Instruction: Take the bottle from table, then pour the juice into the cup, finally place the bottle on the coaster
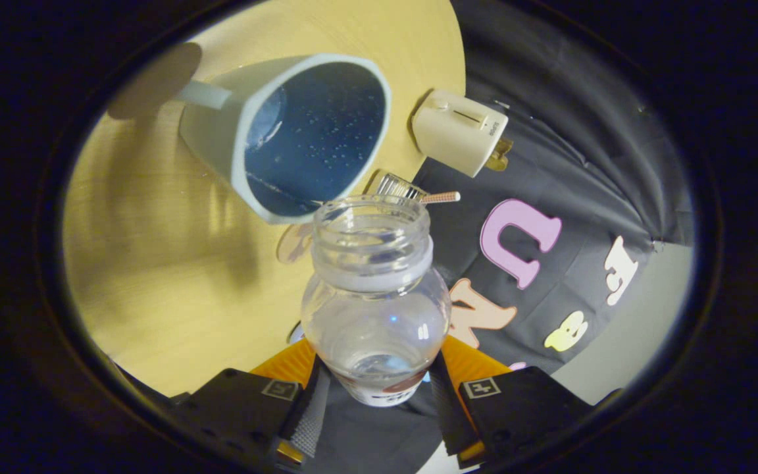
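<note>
**Bottle held at the cup's rim**

Round light wooden table (pixel 175 289) is the biggest thing in view, seen tilted, running from beside the fingers out beyond the cup. Dark shadows lie on its surface left of the cup.

Pale blue-grey faceted ceramic cup (pixel 300 131) with dark blue speckled inside stands on the table beyond the bottle; its handle sticks out on the side away from the bottle. The opening faces the camera.

Clear plastic bottle with open threaded neck (pixel 376 296), no cap on, sits between the two fingers; its mouth is just below the cup's near rim and overlaps it in view. A little clear liquid shows low in the body by the label end.

Gripper (pixel 376 388): both fingers press the bottle's lower body from either side, clamped narrow on it.

Cream plastic toaster-shaped object (pixel 461 131) sits at the table's edge, just beside the cup.

Brown round flat coaster (pixel 155 79) lies on the table beyond the cup's handle, partly in shadow.

Small brush with clear bristles and an orange handle (pixel 415 192) lies between bottle mouth and toaster-shaped object.
</note>
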{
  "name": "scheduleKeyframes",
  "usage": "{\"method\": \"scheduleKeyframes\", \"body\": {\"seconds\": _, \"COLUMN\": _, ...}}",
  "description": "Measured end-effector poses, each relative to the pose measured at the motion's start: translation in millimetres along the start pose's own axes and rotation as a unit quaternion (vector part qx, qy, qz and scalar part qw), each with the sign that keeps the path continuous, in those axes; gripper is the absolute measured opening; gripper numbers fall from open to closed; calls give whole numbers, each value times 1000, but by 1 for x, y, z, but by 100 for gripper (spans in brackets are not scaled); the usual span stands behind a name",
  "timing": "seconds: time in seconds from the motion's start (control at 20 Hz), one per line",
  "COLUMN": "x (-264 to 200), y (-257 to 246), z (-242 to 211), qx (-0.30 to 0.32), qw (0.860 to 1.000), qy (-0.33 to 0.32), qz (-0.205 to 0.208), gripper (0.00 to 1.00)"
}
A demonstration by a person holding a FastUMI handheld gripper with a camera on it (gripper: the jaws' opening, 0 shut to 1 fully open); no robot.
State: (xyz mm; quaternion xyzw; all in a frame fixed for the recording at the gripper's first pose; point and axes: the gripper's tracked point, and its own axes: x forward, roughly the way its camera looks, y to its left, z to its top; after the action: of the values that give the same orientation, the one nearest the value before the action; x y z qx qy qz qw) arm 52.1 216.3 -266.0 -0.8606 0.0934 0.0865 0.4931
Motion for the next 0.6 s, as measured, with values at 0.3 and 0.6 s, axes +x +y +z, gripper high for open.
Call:
{"method": "scheduleKeyframes", "body": {"seconds": 0.3, "x": -2, "y": 28, "z": -13, "qx": 154, "qw": 985, "qy": 12, "qz": 75, "gripper": 75}}
{"method": "scheduleKeyframes", "body": {"seconds": 0.6, "x": -29, "y": 83, "z": 6, "qx": 355, "qw": 906, "qy": 30, "qz": 228, "gripper": 75}}
